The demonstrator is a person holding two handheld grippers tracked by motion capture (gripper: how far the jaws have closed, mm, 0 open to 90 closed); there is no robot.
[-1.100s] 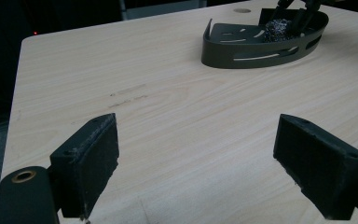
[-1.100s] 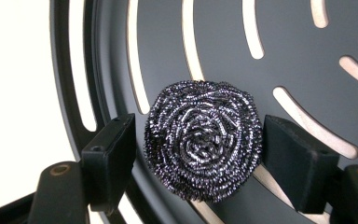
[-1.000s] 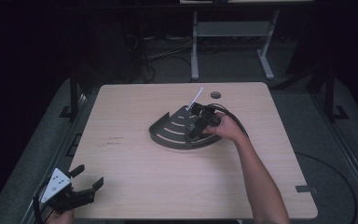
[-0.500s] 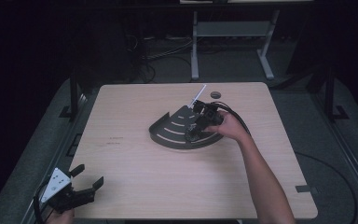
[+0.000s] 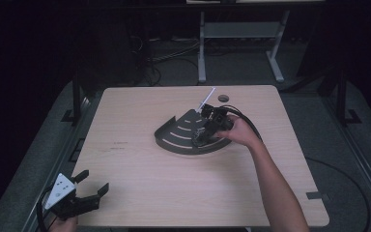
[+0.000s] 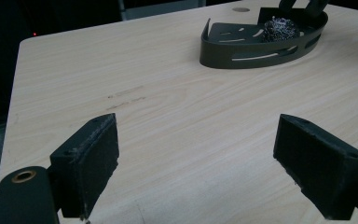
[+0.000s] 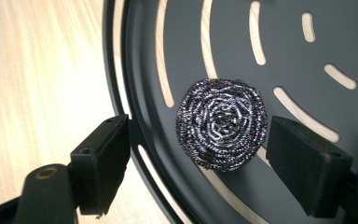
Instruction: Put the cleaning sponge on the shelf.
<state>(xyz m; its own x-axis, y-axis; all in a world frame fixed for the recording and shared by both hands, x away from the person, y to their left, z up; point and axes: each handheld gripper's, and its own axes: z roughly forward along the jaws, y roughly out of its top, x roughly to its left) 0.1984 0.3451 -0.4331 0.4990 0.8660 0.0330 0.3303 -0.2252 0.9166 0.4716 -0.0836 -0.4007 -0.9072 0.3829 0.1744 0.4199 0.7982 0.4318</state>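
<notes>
A steel-wool scouring pad (image 7: 221, 122) lies on the floor of a dark, fan-shaped slotted metal tray (image 7: 279, 42), which sits on the far right part of the light wooden table (image 5: 149, 193). In the right gripper view the pad rests between the right gripper (image 7: 198, 161)'s 2 black jaws. The left jaw stands well clear of it, out over the tray's curved rim; the right jaw is just beside the pad, and I cannot tell whether it grazes the wire. Those jaws have just been opening, and they are released — the pad sits loose on the tray, not pinched.

From the high view the right gripper (image 5: 207, 126) hangs over the tray (image 5: 174, 140), the person's right hand (image 5: 241, 133) behind it and its cable looping off to the right. A thin white stick (image 5: 206, 99) pokes up from the tray's far corner, near a small round hole (image 5: 223, 98) in the table.

The left gripper (image 5: 79, 193) is held at the near left corner of the table, well apart from the tray. In its own view the jaws of the left gripper (image 6: 196, 163) are spread wide with bare wood between them — the tray (image 6: 242, 53) and the pad (image 6: 282, 29) show far off.
</notes>
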